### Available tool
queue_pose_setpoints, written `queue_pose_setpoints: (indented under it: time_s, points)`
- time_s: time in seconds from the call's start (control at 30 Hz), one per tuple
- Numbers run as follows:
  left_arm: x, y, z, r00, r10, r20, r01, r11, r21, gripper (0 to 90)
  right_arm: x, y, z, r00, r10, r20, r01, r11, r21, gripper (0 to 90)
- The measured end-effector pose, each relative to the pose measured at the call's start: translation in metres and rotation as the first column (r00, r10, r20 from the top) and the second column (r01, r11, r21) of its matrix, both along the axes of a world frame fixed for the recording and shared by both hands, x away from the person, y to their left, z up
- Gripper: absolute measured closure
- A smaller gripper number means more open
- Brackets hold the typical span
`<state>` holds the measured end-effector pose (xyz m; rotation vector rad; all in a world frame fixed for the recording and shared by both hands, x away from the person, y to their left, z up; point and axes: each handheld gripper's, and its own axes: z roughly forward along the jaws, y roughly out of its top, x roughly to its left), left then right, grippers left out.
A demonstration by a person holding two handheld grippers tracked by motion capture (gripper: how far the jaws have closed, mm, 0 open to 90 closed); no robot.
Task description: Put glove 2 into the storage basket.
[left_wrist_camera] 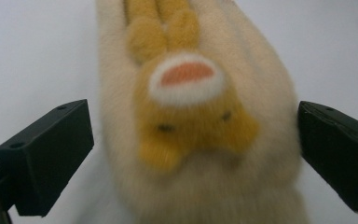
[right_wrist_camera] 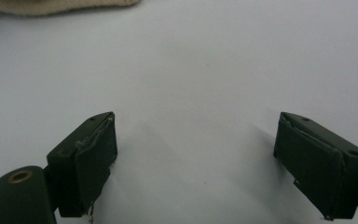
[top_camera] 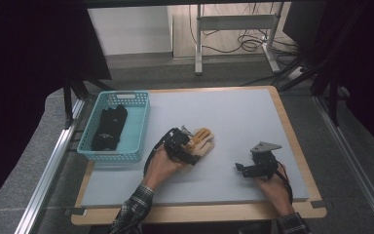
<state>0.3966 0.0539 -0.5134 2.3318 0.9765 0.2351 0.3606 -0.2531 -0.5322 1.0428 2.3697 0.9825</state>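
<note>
Resting our right gripper (top_camera: 246,169) wide and empty on the desk (top_camera: 253,122), we straddle the cream glove (top_camera: 203,145) mid-desk with the left gripper (top_camera: 182,146) — jaws wide, not touching it — turquoise basket (top_camera: 135,139) beyond.

Lab/test rig: black curtains (top_camera: 24,73), alu rails (top_camera: 48,170), loose floor cables (top_camera: 246,44).

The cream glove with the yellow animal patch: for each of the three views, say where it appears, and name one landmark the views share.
High view: cream glove lies mid-table, under the left gripper.
Left gripper view: glove runs up the centre, between the open jaws.
Right gripper view: its edge shows at the top left.
Shared landmark: the pale grey mat.
</note>
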Motion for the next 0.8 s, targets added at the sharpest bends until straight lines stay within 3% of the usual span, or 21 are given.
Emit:
queue_pose_setpoints:
  time_s: [0.17, 0.37, 0.53, 0.8]
  points:
    - [0.005, -0.012, -0.012, 0.9998, -0.010, -0.015, 0.011, 0.9981, 0.060, 5.4, 0.000, 0.000, 0.000, 1.0000, 0.000, 0.000, 0.000, 1.000, 0.000, 13.0]
    - [0.002, -0.014, -0.009, 0.9995, -0.020, -0.024, 0.022, 0.9978, 0.062, 19.7, 0.000, 0.000, 0.000, 1.0000, 0.000, 0.000, 0.000, 1.000, 0.000, 13.0]
    - [0.000, -0.015, -0.004, 0.9989, -0.028, -0.038, 0.031, 0.9966, 0.077, 40.2, 0.000, 0.000, 0.000, 1.0000, 0.000, 0.000, 0.000, 1.000, -0.001, 13.0]
    - [-0.002, -0.013, 0.000, 0.9980, -0.015, -0.062, 0.019, 0.9981, 0.059, 55.0, 0.000, 0.000, 0.000, 1.0000, 0.000, 0.000, 0.000, 1.000, -0.001, 13.0]
